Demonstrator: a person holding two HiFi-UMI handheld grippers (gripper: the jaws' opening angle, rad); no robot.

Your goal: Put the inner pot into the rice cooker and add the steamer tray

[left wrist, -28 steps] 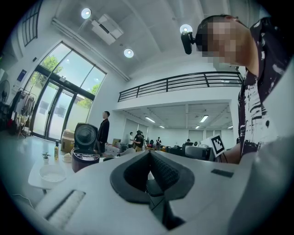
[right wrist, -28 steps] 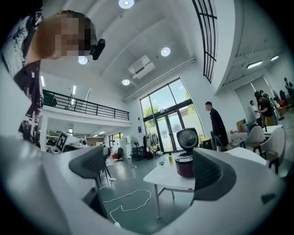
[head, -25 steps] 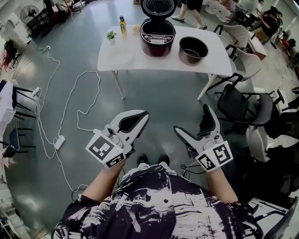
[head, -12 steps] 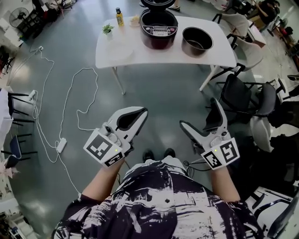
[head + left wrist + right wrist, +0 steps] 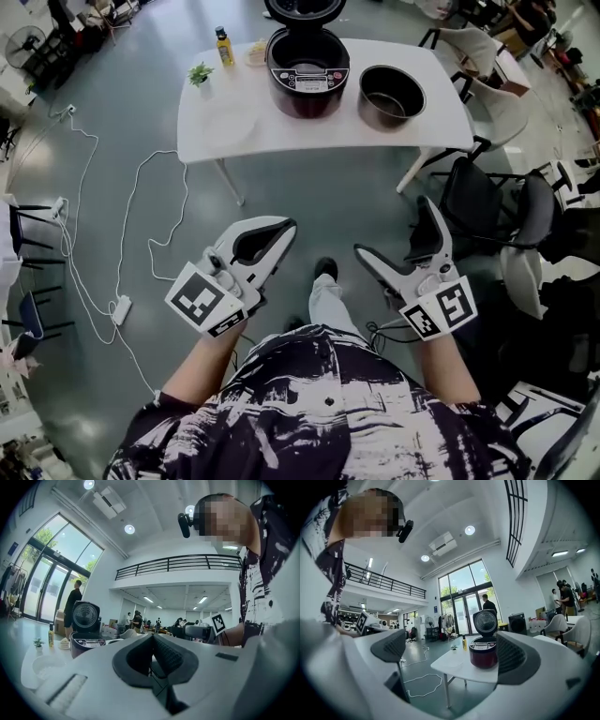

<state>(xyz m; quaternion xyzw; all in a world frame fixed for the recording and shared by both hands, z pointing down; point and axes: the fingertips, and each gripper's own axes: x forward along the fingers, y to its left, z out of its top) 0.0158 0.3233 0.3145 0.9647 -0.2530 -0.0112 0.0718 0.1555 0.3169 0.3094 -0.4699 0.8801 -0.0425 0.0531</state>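
Note:
The dark red rice cooker [image 5: 307, 73] stands lid-up on the white table [image 5: 431, 127] far ahead of me; it also shows as the rice cooker [image 5: 483, 651] and the rice cooker [image 5: 86, 640] in the two gripper views. The black inner pot [image 5: 392, 95] sits empty just right of it. A pale white steamer tray [image 5: 226, 114] lies left of the cooker, seen as the white tray [image 5: 45, 668]. My left gripper [image 5: 284, 231] is shut and empty. My right gripper [image 5: 398, 242] is open and empty. Both are held low over the floor, well short of the table.
A small plant [image 5: 199, 73], a yellow bottle [image 5: 223, 45] and a small dish [image 5: 255, 52] stand at the table's far left. Black chairs [image 5: 487, 202] crowd the right side. A white cable [image 5: 141, 206] and power strip [image 5: 120, 309] lie on the floor to the left.
The table has shifted left and a little nearer in the head view as the person steps forward, one foot now ahead. Both grippers keep their states.

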